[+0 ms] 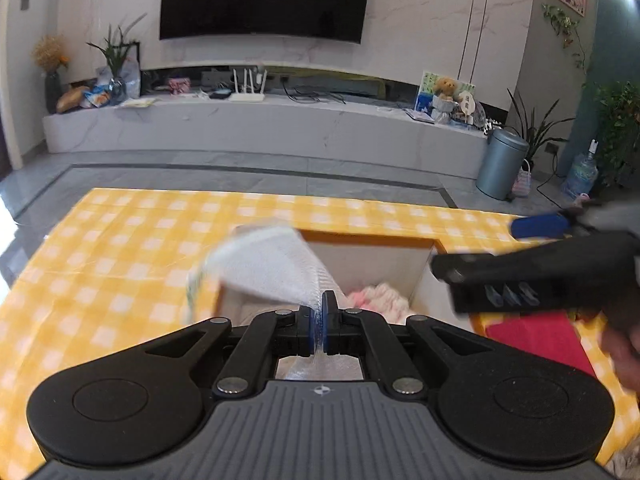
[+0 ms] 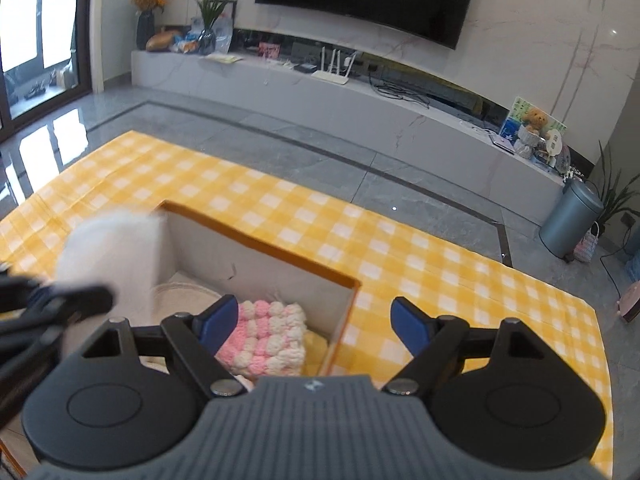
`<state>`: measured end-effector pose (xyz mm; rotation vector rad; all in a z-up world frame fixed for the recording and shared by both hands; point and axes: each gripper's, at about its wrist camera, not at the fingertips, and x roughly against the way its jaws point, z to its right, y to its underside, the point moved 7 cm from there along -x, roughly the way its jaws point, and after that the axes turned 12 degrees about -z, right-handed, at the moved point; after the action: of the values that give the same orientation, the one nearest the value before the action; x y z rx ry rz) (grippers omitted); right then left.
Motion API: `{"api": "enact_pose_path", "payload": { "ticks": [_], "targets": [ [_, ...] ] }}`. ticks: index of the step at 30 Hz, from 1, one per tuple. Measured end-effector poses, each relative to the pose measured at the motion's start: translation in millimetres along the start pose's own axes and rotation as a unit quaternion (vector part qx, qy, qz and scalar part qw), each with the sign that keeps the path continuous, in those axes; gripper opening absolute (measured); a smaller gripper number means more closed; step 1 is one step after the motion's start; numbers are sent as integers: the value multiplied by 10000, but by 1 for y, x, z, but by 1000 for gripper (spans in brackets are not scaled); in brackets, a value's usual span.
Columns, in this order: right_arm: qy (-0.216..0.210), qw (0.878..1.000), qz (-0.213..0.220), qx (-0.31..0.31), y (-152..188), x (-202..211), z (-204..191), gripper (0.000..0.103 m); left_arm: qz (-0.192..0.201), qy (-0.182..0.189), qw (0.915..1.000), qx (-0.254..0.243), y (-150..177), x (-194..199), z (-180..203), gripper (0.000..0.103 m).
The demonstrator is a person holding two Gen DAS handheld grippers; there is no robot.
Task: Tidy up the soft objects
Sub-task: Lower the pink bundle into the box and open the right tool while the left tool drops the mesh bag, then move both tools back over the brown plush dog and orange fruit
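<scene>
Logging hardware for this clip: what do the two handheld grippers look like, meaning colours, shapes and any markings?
Both match. The left gripper and the right gripper have black linkage arms with silver pivot bolts, blue finger pads, two round black discs at the sides, and a grey ribbed centre plate bearing a small white emblem. No cables show. Part of a bare hand shows by the right gripper's black body.

My right gripper (image 2: 314, 322) hangs over the box (image 2: 260, 248) with jaws wide apart. Below lies a pink-and-white knit pad (image 2: 266, 340). At left, the left gripper (image 2: 52, 300) carries a blurred white cloth (image 2: 112, 252) above the checked table (image 2: 400, 248).
</scene>
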<state>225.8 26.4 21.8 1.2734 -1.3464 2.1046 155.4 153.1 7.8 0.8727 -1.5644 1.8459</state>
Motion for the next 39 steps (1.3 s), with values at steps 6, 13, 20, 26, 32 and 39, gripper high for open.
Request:
{"api": "enact_pose_path", "payload": {
  "ticks": [6, 13, 20, 26, 32, 39],
  "targets": [
    [-171, 9994, 43, -297, 6, -7, 21, 82, -617, -431, 9970, -174, -16, -56, 4, 4],
    [-587, 9976, -127, -356, 21, -22, 23, 82, -1020, -660, 9922, 291, -6, -81, -6, 9],
    [-643, 9968, -75, -478, 29, -25, 27, 82, -986, -650, 9919, 469, 0, -78, -7, 74],
    [-612, 9971, -82, -444, 33, -16, 27, 82, -812, -817, 9928, 336, 0, -59, 8, 93],
    [-702, 9969, -69, -359, 34, -11, 18, 82, -463, -80, 9943, 955, -12, -32, -2, 92],
    [-702, 9972, -38, -249, 31, -3, 7, 82, -1, -78, 9902, 1395, -24, -7, -18, 92]
  ]
}}
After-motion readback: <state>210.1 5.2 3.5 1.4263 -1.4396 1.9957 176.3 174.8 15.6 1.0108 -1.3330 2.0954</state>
